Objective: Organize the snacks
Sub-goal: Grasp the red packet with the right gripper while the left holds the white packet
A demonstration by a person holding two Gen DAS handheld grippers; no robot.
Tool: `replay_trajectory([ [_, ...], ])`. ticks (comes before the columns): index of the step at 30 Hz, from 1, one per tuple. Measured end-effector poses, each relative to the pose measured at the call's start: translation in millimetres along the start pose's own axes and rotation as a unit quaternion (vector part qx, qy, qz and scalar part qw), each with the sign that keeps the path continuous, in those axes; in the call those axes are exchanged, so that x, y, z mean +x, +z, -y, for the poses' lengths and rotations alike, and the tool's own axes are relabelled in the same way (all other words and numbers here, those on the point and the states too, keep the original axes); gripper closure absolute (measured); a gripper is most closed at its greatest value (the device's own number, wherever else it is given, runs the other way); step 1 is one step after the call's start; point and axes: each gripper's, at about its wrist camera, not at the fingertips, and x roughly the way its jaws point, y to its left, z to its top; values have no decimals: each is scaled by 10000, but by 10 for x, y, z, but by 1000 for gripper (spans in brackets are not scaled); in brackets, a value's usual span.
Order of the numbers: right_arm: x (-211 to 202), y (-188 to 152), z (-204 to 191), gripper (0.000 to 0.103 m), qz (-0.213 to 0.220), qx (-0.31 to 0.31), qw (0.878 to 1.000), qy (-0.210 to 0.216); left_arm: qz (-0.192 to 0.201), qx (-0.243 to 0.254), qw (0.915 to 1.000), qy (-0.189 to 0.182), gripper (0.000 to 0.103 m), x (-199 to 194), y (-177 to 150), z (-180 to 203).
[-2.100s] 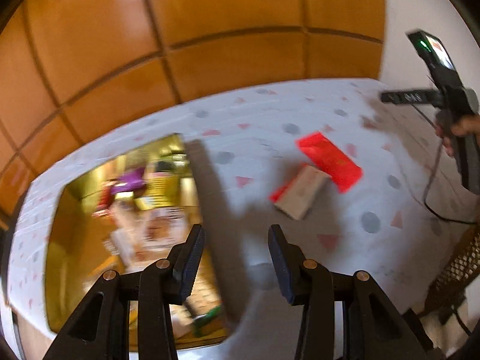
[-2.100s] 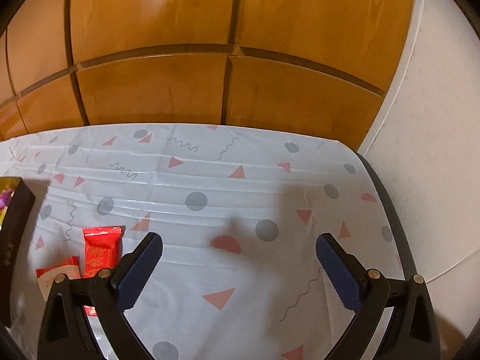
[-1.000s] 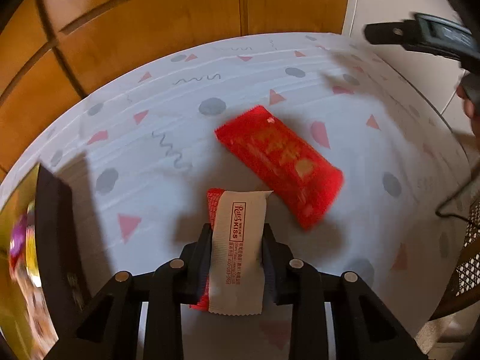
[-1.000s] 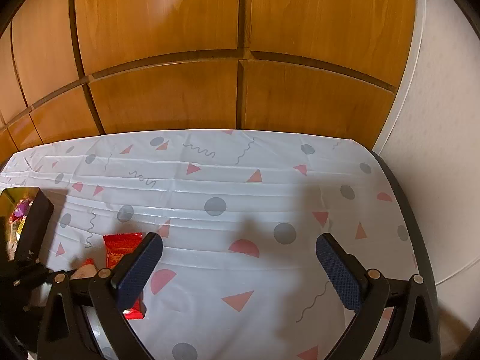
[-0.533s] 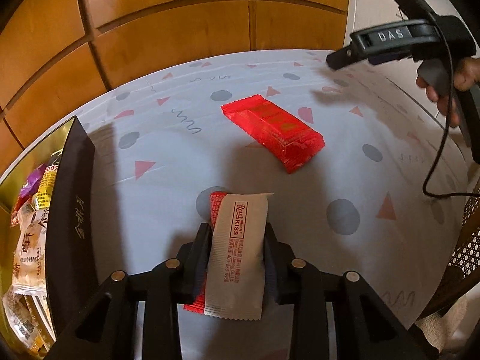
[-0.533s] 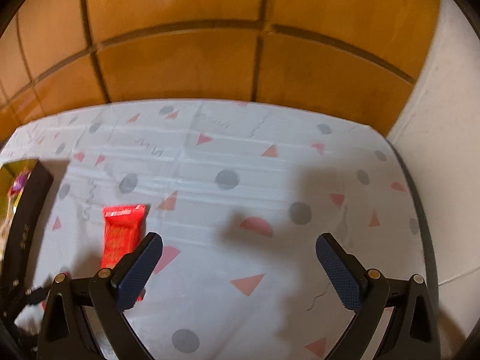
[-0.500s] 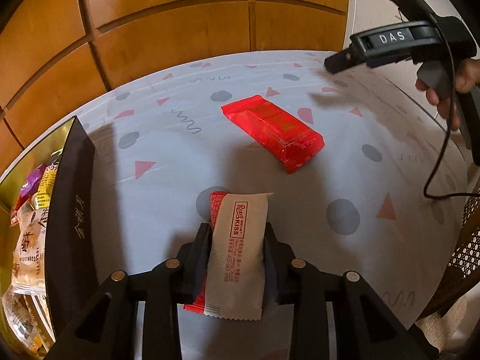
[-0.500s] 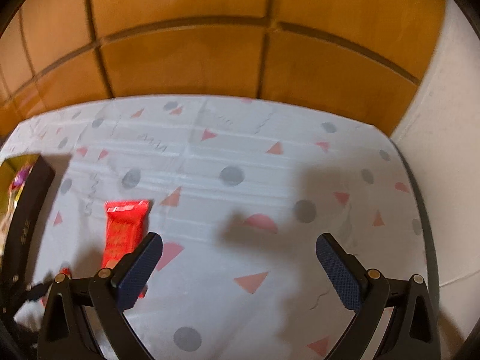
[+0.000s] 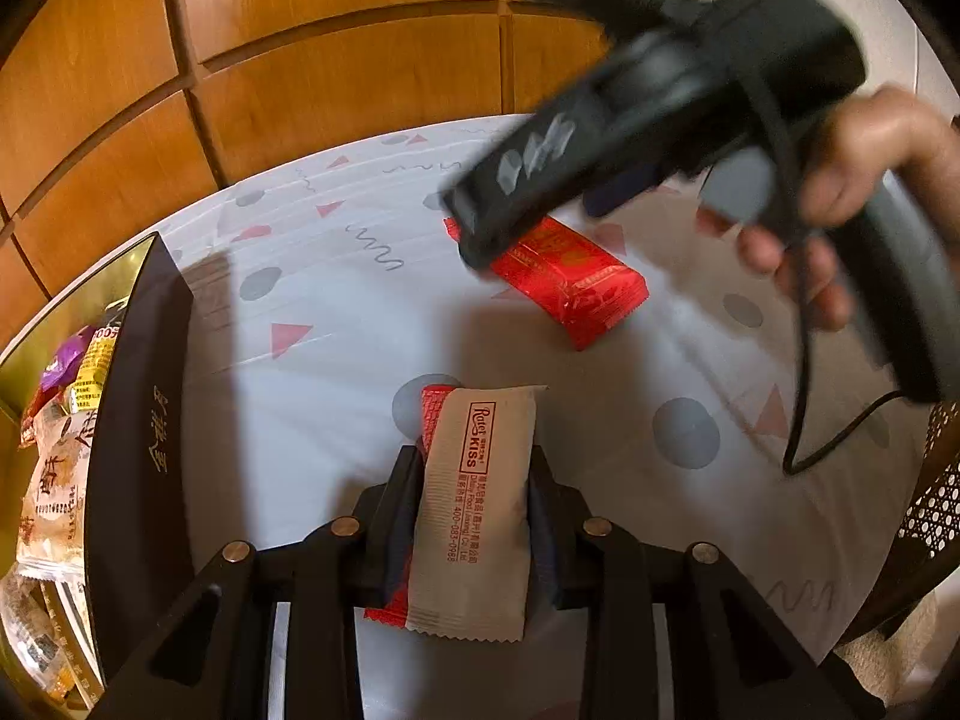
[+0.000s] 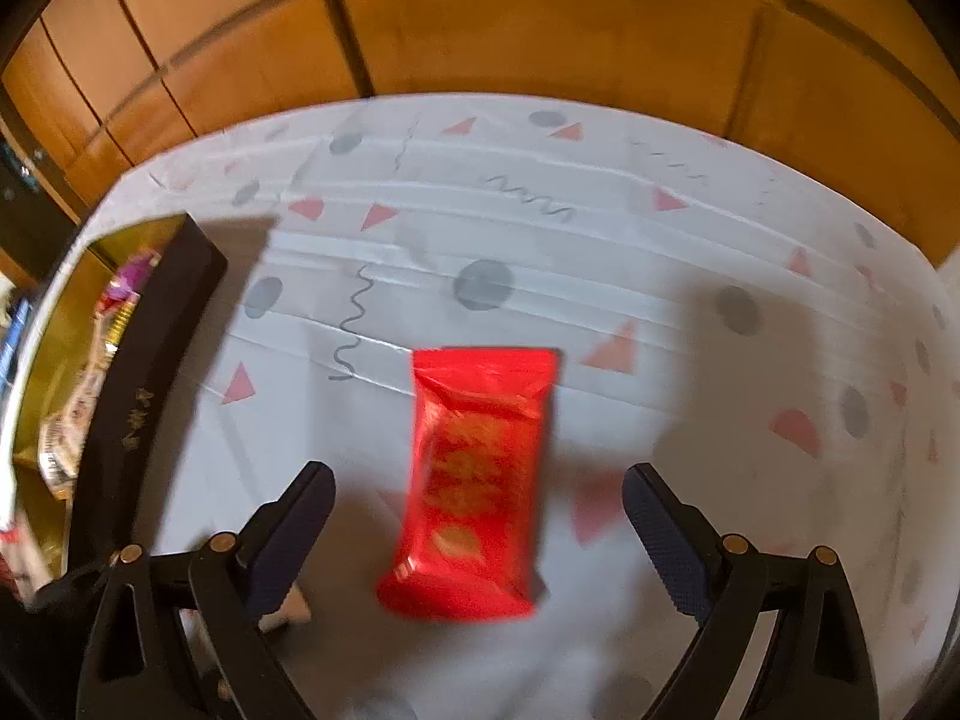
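My left gripper [image 9: 474, 480] is shut on a beige and red Rose Kiss snack packet [image 9: 474, 504], held just above the tablecloth. A red snack packet [image 9: 570, 282] lies flat on the cloth beyond it. My right gripper [image 10: 474, 504] is open, its fingers on either side of that red packet [image 10: 474, 480] and apart from it. In the left wrist view the right gripper [image 9: 630, 120] hovers over the red packet, blurred. The dark box with a gold inside [image 9: 138, 396] at the left holds several snacks [image 9: 54, 450].
The white tablecloth [image 10: 660, 276] with grey dots and pink triangles covers the table. Wood panelling [image 10: 480, 18] stands behind it. The box also shows at the left in the right wrist view [image 10: 144, 384]. A cable [image 9: 804, 384] hangs from the right gripper. A wicker chair [image 9: 936, 510] stands at the right.
My right gripper has swung left and down over the red packet, which now lies between its open fingers. My left gripper still holds the Rose Kiss packet in about the same place.
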Motion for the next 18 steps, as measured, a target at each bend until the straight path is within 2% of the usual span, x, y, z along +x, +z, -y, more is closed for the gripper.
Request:
replay_trajectory([
  [3, 202, -24, -71, 28, -193, -13, 9997, -166, 22, -56, 10000, -20, 70, 1, -5, -6],
  [5, 184, -108, -99, 33, -8, -56, 9995, -319, 27, -75, 10000, -34, 70, 1, -10, -9],
  [7, 108, -236, -107, 47, 55, 8, 9992, -397, 32, -119, 9999, -53, 70, 1, -13, -14],
  [9, 14, -391, -104, 53, 106, 53, 9990, -423, 52, -161, 9998, -70, 70, 1, -18, -21],
  [14, -196, -816, -70, 54, 275, 174, 9976, -606, 25, -191, 9998, -63, 70, 15, -4, -24],
  [18, -242, -921, -73, 53, 403, 228, 9967, -666, -13, -227, 9997, -53, 69, 24, 13, -40],
])
